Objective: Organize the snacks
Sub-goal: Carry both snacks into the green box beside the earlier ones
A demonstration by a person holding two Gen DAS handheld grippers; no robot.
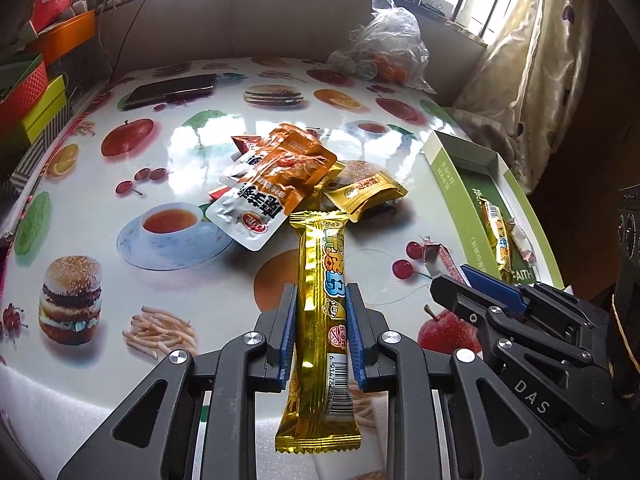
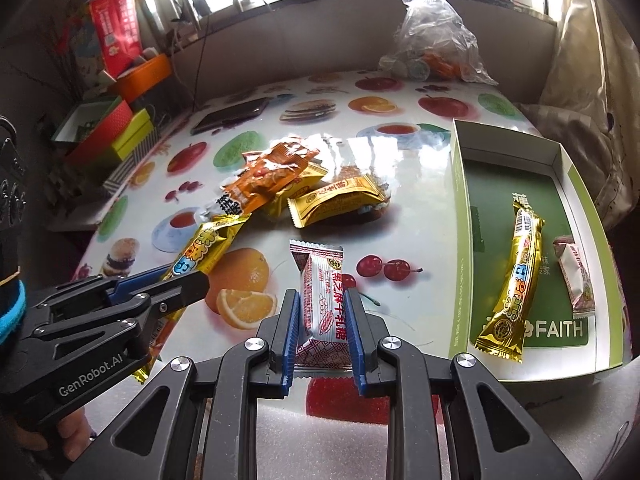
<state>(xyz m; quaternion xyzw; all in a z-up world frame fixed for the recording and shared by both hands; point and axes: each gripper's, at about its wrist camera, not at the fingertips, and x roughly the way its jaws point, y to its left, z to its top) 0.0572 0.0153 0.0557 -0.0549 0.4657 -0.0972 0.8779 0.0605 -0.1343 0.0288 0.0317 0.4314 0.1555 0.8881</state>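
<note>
— Gold foil, that long snack bar (image 1: 320, 320): who has it?

— The left gripper (image 1: 321, 312), blue pads pressed on both sides of its middle. From the right wrist camera the same bar (image 2: 200, 256) sticks out past that gripper (image 2: 176, 280), above the fruit-print tablecloth (image 2: 400, 240).

— And the right gripper (image 2: 322, 316)?

— Clamped on a white-and-red candy packet (image 2: 322, 300), fingers touching both long edges. Whether the packet is lifted off the cloth, I cannot tell.

— Where do the other snacks lie?

— A pile of orange and gold packets (image 1: 288, 172) sits mid-table. The green-and-white box (image 2: 464, 216) at the right edge holds a second gold bar (image 2: 516, 280) and, just beside it, a small pale packet (image 2: 576, 280).

— Anything further back?

— A dark phone (image 1: 172, 90) and a clear plastic bag (image 2: 436, 36) near the window side.
</note>
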